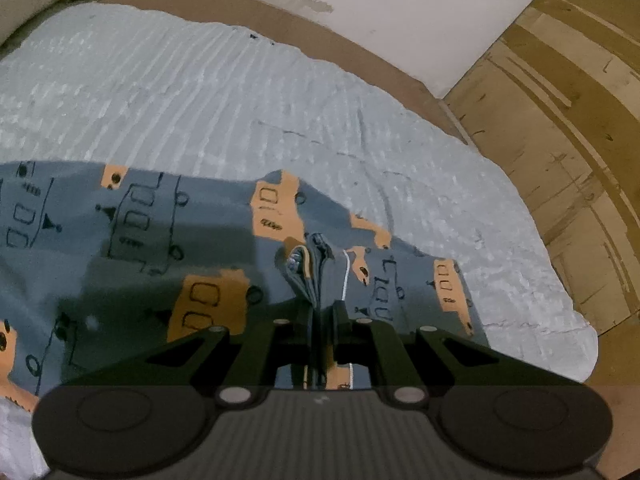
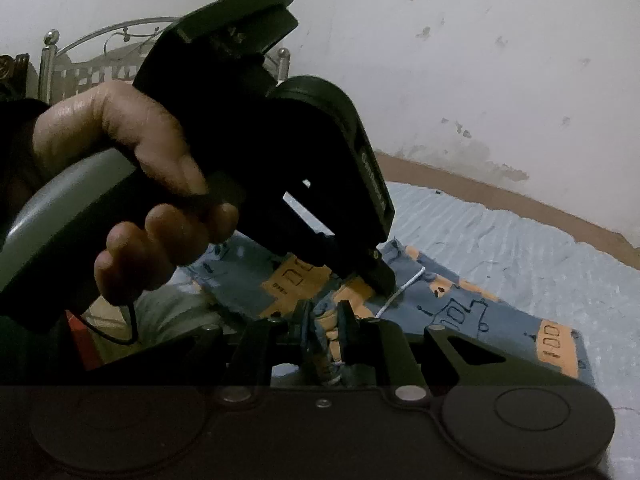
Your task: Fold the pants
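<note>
While both pairs of fingers pinched the pants [image 1: 132, 248] over the bedsheet [image 1: 200, 100], the left gripper [image 2: 380, 280] and hand [image 2: 132, 168] blocked the view beyond the right gripper [image 2: 326, 316].

Left wrist camera looked steeply down, close over the pants [image 1: 140, 240]; right wrist camera looked shallower across them [image 2: 460, 304].

left gripper [image 1: 322, 312]: clamped, tilted down | right gripper [image 2: 324, 316]: clamped | left hand [image 2: 132, 184]: gripping handle
</note>
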A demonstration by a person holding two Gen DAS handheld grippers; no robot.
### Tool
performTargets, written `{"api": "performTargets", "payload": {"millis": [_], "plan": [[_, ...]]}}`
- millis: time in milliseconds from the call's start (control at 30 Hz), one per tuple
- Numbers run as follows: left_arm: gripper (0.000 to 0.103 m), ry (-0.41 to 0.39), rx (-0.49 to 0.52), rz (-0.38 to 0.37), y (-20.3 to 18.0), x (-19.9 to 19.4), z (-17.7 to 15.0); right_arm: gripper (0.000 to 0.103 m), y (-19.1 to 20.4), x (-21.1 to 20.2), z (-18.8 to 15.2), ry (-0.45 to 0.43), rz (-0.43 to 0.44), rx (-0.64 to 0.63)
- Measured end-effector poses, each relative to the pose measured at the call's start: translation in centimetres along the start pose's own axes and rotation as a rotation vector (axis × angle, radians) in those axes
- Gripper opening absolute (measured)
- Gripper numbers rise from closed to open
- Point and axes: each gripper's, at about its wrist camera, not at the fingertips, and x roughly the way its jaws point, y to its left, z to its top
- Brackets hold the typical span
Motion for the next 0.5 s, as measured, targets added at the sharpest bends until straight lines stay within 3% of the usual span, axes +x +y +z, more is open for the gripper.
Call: {"api": "performTargets", "payload": {"millis": [200,267,367,433,500], "plan": [[0.008,-0.003,0.003,-0.015,0.6,0.3,-0.3,0.018,-0.1,0.8,0.2,0.003,-0.001,0.010],[0.009,-0.005,0.015,-0.015,0.5,0.3,-0.4,0.025,-0.2,0.5,0.2,0.001,-0.002,0.011],[0.013,-0.014,0.007,-0.008,0.6,0.3,-0.6,0.045,-0.7,-0.1,-0.4,-0.001,-0.009,0.021],[0.019,-0.028,-0.006,0.010,0.6,0.2,-0.6,0.072,-1.6,-0.7,-0.8,-0.009,-0.011,0.040],[0.038,-0.042,-0.007,0.028,0.5,0.2,-0.6,0.087,-2.6,-2.0,-1.5,-0.026,-0.029,0.061]]}}
